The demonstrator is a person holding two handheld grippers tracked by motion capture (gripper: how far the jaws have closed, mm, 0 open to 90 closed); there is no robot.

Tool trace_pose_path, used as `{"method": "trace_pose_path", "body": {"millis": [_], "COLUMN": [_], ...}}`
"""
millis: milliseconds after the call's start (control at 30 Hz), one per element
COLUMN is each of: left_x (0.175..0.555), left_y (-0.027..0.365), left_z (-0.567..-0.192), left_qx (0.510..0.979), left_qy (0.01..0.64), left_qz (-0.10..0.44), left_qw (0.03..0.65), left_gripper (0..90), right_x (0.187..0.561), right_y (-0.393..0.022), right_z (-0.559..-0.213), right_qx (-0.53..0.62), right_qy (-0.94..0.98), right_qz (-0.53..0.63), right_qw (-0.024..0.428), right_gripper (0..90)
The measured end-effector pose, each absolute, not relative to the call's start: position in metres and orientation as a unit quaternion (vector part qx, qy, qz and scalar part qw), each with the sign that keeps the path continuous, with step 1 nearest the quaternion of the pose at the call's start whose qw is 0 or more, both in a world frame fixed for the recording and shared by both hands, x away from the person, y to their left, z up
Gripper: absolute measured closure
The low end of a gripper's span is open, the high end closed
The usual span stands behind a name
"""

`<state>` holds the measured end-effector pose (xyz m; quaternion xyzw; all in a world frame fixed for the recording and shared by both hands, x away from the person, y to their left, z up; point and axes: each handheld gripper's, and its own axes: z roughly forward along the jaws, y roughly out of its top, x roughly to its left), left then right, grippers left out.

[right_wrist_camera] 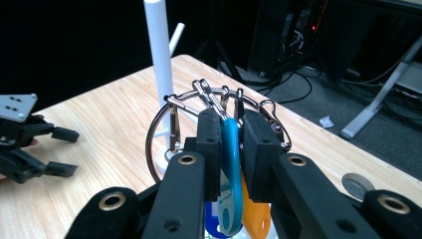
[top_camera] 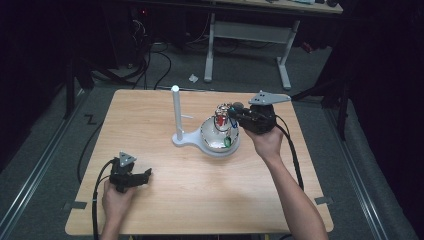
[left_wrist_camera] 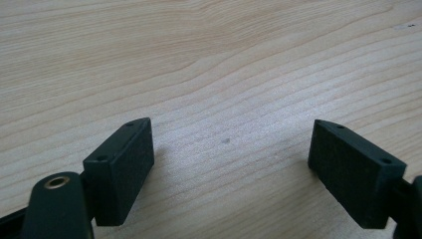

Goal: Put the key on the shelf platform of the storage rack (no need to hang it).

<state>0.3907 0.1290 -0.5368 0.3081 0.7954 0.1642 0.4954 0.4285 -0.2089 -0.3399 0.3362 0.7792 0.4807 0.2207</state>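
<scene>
My right gripper (right_wrist_camera: pixel 231 124) is shut on a teal plastic tag (right_wrist_camera: pixel 230 164) that hangs from a large metal key ring (right_wrist_camera: pixel 155 127). Several clips and an orange tag (right_wrist_camera: pixel 255 215) hang from the same ring. In the high view the right gripper (top_camera: pixel 233 114) holds the key ring (top_camera: pixel 222 119) above a white bowl (top_camera: pixel 210 141). The bowl sits on a white base beside an upright white post (top_camera: pixel 176 112) with a short side peg. My left gripper (top_camera: pixel 147 175) rests near the table's front left, open, with bare wood between its pads (left_wrist_camera: pixel 122 169).
The wooden table (top_camera: pixel 200 200) has free room in front of the bowl and between the two hands. A small grey disc (right_wrist_camera: pixel 356 184) lies on the table near the right gripper. Cables and a desk frame (top_camera: pixel 250 35) stand on the floor behind the table.
</scene>
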Motion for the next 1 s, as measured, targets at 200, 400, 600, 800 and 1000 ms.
{"method": "trace_pose_path", "body": {"millis": [200,400,600,800,1000], "left_x": [0.391,0.391,0.391,0.391,0.391], "left_y": [0.129,0.129,0.129,0.129,0.129], "left_z": [-0.537,-0.537,-0.537,-0.537,-0.537], "left_qx": [0.308,0.307,0.308,0.308,0.307], "left_qy": [0.795,0.796,0.796,0.796,0.796], "left_qz": [0.164,0.164,0.164,0.164,0.164], "left_qw": [0.496,0.495,0.495,0.495,0.495], "left_gripper": [18.4,18.5,18.4,18.4,18.4], "right_x": [0.437,0.442,0.448,0.453,0.459], "right_y": [-0.205,-0.205,-0.204,-0.201,-0.198], "right_z": [-0.352,-0.362,-0.375,-0.386,-0.4], "right_qx": [0.343,0.355,0.365,0.375,0.385], "right_qy": [0.784,0.784,0.788,0.79,0.793], "right_qz": [0.471,0.465,0.456,0.447,0.432], "right_qw": [0.216,0.205,0.196,0.189,0.19], "right_gripper": [80.1,80.0,80.0,79.9,79.6]}}
